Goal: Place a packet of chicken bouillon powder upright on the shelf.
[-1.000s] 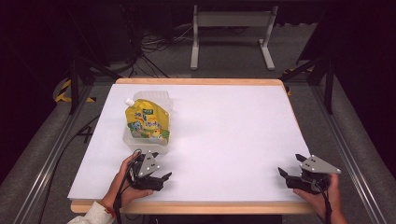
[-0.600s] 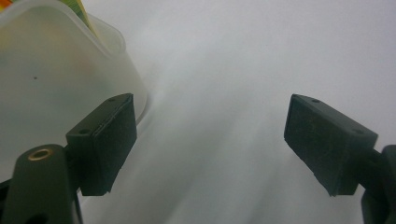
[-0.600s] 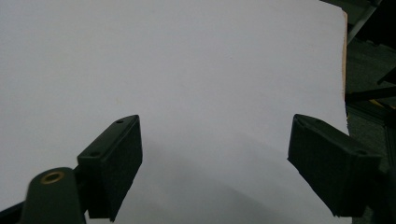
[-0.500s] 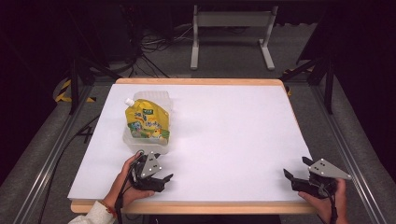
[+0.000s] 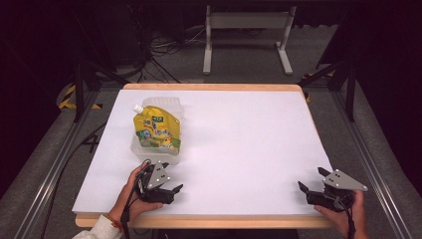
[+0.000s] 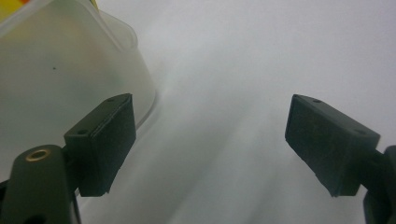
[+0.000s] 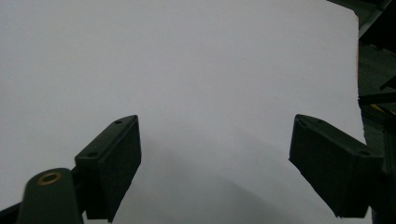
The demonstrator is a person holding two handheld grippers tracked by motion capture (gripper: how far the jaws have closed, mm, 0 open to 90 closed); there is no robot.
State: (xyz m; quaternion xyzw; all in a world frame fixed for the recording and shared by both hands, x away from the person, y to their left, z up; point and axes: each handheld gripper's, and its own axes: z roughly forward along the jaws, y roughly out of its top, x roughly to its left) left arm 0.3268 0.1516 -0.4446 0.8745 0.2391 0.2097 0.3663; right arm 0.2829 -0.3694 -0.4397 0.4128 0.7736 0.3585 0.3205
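Observation:
A yellow spouted pouch [image 5: 156, 128] stands in a translucent plastic tub [image 5: 144, 151] on the left of the white table [image 5: 239, 134]. My left gripper [image 5: 175, 190] rests near the front edge just below the tub, open, with nothing between its jaws. In the left gripper view the tub [image 6: 51, 70] sits close at the upper left, beside the left fingertip [image 6: 105, 140], and my left gripper [image 6: 212, 149] faces bare table. At the front right corner my right gripper [image 5: 309, 185] is open and holds nothing. The right gripper view has my right gripper [image 7: 217, 168] over white tabletop.
The table's wooden front edge [image 5: 209, 221] lies right under both hands. Metal rails [image 5: 50, 169] run along both sides of the table. A grey stand [image 5: 246, 30] and cables lie on the floor behind. The table's far right corner [image 7: 352, 18] borders dark floor.
My right gripper has drawn back toward the front right corner of the table. The left gripper and the pouch in its tub have stayed put.

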